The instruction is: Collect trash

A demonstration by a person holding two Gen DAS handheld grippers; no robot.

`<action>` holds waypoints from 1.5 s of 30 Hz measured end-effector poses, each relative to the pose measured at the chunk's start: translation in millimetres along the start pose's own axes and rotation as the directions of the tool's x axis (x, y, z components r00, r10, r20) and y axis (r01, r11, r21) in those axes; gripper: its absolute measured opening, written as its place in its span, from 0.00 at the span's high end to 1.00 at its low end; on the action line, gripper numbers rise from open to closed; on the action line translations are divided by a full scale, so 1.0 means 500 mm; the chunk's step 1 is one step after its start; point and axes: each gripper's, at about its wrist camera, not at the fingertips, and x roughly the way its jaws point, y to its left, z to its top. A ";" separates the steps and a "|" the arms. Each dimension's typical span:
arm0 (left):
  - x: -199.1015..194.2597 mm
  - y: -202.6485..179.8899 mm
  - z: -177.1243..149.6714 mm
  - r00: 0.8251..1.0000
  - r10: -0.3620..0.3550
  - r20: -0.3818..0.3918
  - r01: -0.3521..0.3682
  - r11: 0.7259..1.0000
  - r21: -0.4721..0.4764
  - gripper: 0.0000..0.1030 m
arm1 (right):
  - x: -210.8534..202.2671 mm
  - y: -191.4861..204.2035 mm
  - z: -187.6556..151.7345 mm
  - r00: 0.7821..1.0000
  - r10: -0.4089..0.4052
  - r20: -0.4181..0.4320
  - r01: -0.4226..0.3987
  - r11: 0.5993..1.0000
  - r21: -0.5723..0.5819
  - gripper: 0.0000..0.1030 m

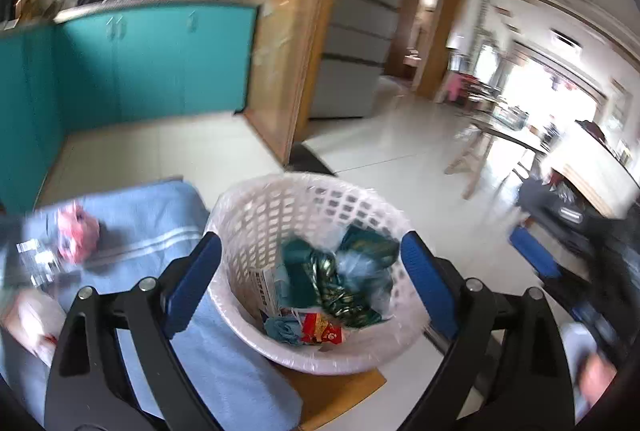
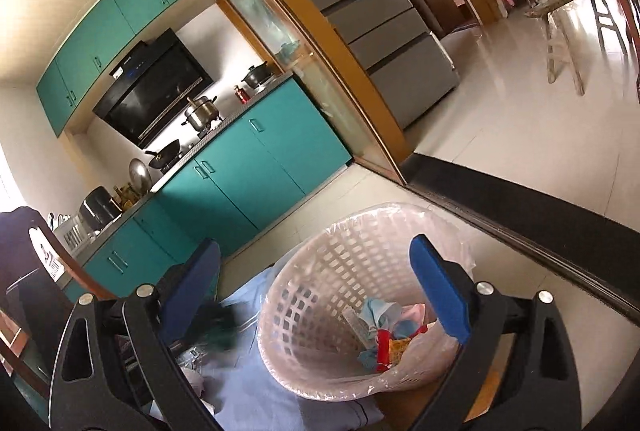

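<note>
on the far left, a pink wrapper (image 1: 76,237) and clear wrappers (image 1: 38,263) are lying on the blue cloth (image 1: 160,227), down-left of the left gripper (image 1: 311,283), the nearer one, which is hanging with jaws apart and empty over the basket (image 1: 256,207). the right gripper (image 2: 316,291) is likewise gaping, empty, straddling the basket rim.

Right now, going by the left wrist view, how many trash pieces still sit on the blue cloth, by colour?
Pink crumpled piece: 1
Clear crinkled wrapper: 1
Pale pink piece: 1
Total: 3, though blur makes edges uncertain.
</note>
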 end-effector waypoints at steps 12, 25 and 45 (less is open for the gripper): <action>-0.299 0.201 -0.166 0.936 0.332 0.115 -0.333 0.943 -0.012 0.05 | 0.009 0.147 -0.089 0.982 0.102 -0.160 -0.145 0.947 -0.286 0.09; -0.379 0.343 -0.261 0.887 0.457 0.069 -0.445 0.884 -0.143 0.04 | -0.023 0.304 -0.258 0.947 0.140 -0.290 -0.292 0.749 -0.595 0.09; -0.357 0.352 -0.252 0.906 0.421 0.030 -0.409 0.894 -0.183 0.04 | -0.006 0.306 -0.286 0.937 0.115 -0.330 -0.301 0.747 -0.593 0.09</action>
